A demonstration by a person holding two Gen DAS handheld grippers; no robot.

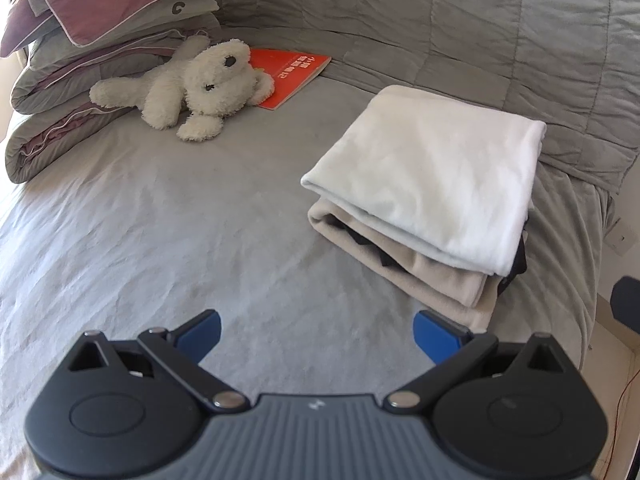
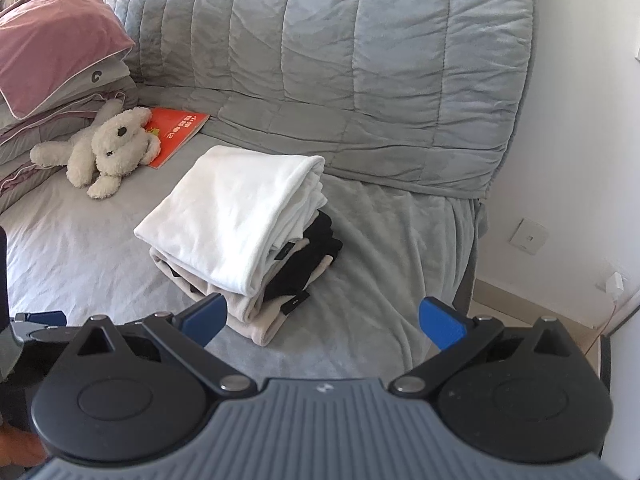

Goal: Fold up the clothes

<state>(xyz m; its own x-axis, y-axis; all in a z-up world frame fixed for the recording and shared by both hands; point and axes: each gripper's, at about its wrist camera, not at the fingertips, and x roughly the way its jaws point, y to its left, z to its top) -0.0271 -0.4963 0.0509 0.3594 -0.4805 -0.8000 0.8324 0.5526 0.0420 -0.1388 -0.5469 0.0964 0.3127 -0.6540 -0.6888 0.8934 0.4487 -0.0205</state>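
Observation:
A stack of folded clothes lies on the grey bed cover (image 1: 160, 220). A white garment (image 1: 432, 176) is on top, over a beige one (image 1: 432, 276) and a black one (image 2: 316, 252). The white garment (image 2: 236, 208) and the beige one (image 2: 256, 314) also show in the right wrist view. My left gripper (image 1: 316, 334) is open and empty, above the bed just in front of and left of the stack. My right gripper (image 2: 322, 318) is open and empty, just in front of the stack's near corner. Part of the left gripper (image 2: 38, 320) shows at the left edge of the right wrist view.
A white plush dog (image 1: 196, 84) lies at the far left, partly on an orange book (image 1: 294, 76). Folded quilts and pink pillows (image 1: 80, 12) are piled behind it. A padded grey backrest (image 2: 360, 60) runs along the back. The bed edge, floor and wall (image 2: 580, 160) are at the right.

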